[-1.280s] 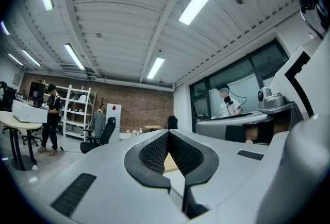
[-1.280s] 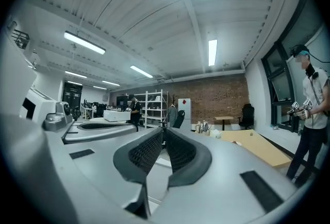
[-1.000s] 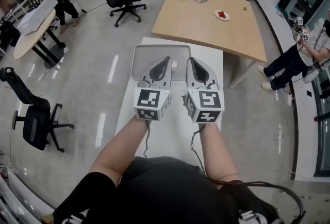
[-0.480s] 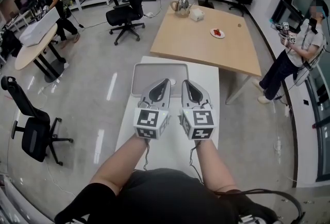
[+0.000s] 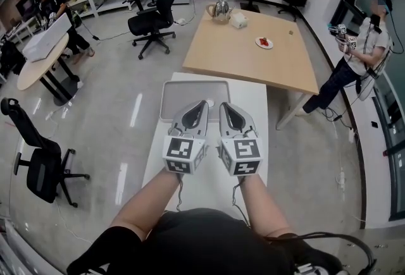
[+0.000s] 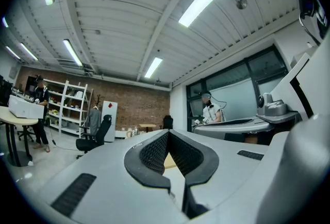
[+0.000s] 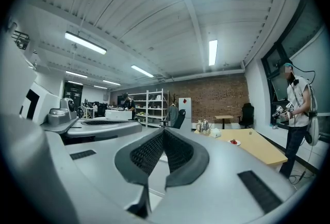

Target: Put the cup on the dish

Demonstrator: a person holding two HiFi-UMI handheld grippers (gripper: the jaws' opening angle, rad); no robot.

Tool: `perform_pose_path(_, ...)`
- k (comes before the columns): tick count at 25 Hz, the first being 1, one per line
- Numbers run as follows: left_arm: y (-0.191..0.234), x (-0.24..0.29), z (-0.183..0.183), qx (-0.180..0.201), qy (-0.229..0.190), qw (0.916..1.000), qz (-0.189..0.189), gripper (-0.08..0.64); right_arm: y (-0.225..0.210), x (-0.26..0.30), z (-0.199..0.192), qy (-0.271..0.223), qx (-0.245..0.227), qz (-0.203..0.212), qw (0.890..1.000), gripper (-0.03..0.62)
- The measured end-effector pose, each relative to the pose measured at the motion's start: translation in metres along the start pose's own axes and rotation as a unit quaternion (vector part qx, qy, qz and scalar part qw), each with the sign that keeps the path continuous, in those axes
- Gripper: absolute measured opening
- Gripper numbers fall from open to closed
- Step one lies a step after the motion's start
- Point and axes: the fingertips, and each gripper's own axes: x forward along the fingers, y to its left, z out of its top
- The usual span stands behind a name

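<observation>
Fingers [image 6: 152,153] of left gripper [image 5: 204,104] and right gripper [image 5: 223,105] together, empty.

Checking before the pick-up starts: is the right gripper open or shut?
Shut. In the right gripper view, the right gripper shows its jaw tips meeting at a point, with nothing between them.

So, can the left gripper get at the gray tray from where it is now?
Probably yes. The gray tray lies just ahead of the left gripper on the white table, with nothing seen between them. Its jaws are shut, so they would need opening first.
</observation>
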Motion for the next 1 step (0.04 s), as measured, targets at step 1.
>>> perform_pose_path(1,-0.0003,-0.0002,0.0001,0.0,0.0,1.0,-0.001,0.005,0.0006,-0.0001,0.0005,-0.001,0.0,0.001,1.0,0.012)
